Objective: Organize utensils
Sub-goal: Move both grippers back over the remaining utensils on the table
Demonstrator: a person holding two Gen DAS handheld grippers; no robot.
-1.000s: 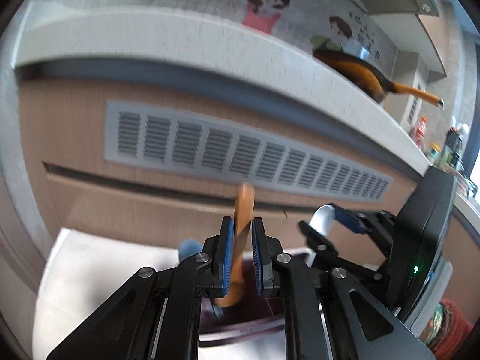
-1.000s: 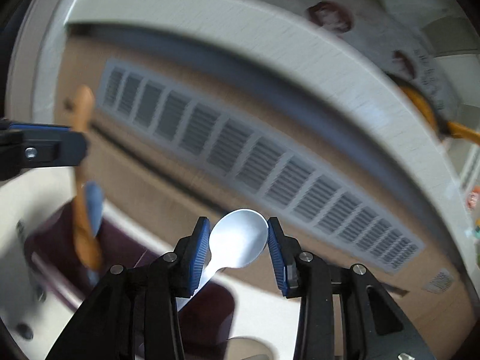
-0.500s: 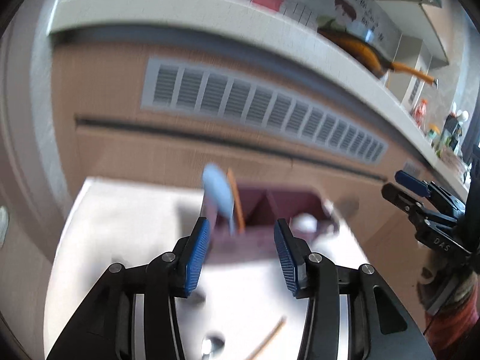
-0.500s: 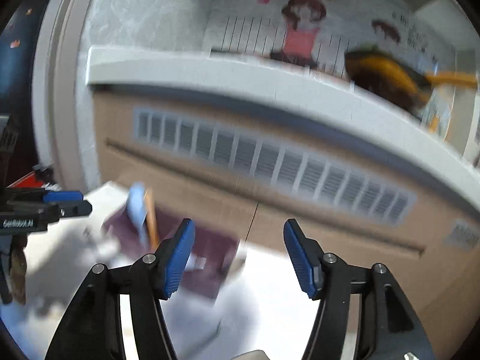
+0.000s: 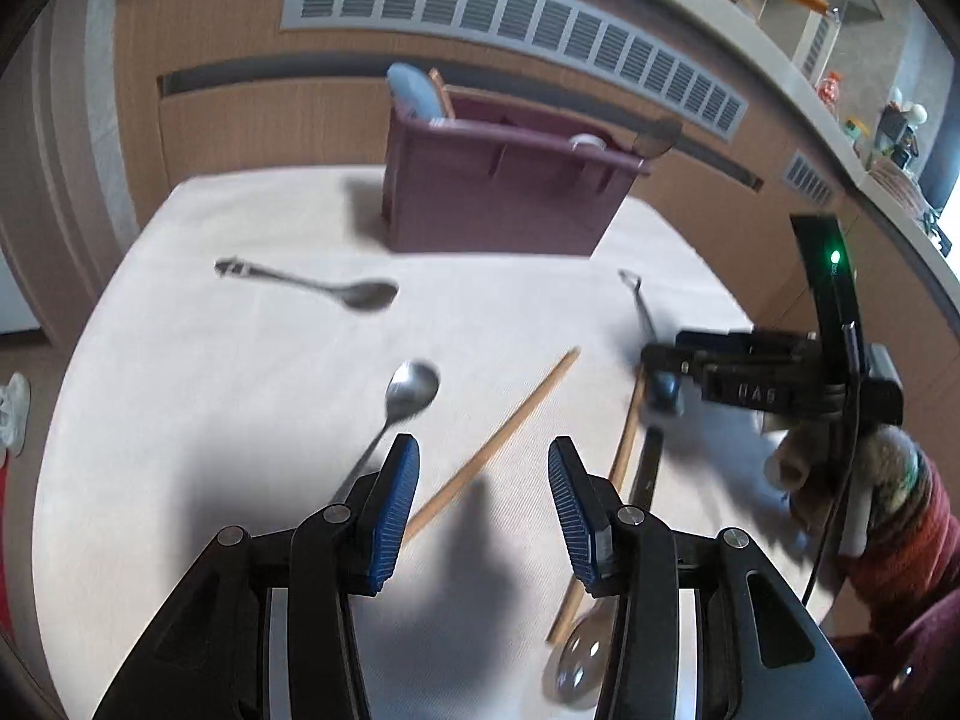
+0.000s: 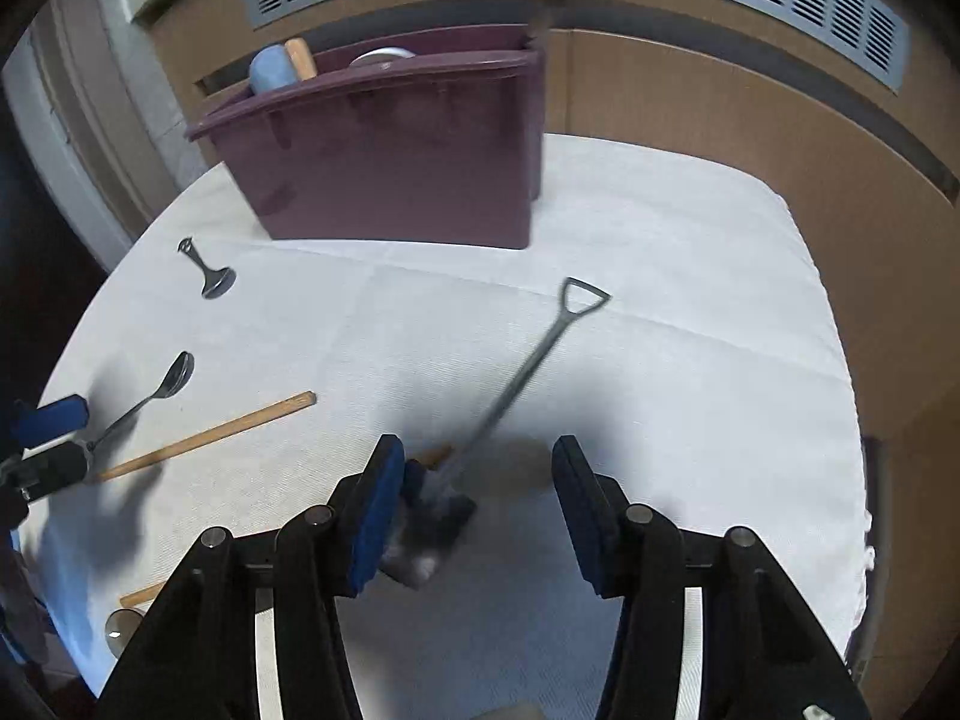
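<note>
A maroon utensil bin (image 5: 504,198) (image 6: 408,168) stands at the table's far side, holding a blue spoon (image 5: 414,93), a wooden handle and a white spoon. My left gripper (image 5: 483,468) is open and empty, low over a wooden chopstick (image 5: 510,432) and beside a metal spoon (image 5: 408,390). My right gripper (image 6: 474,480) hovers over a dark shovel-handled spoon (image 6: 528,360). Its jaws are closing, and the spoon's blurred head lies between them near the left pad, not pinched. In the left wrist view, the right gripper (image 5: 660,387) shows at the right.
Another metal spoon (image 5: 336,291) lies on the white tablecloth (image 5: 240,360) towards the left. A second wooden stick (image 5: 624,450) and a clear spoon (image 5: 579,666) lie near the front. Wooden cabinets with a grey vent (image 5: 510,18) rise behind. A person's hand in a red sleeve (image 5: 888,516) holds the right gripper.
The left gripper let go of the wooden-handled utensil and the right let go of the white spoon, both in the bin. Both then opened and dropped down towards the table.
</note>
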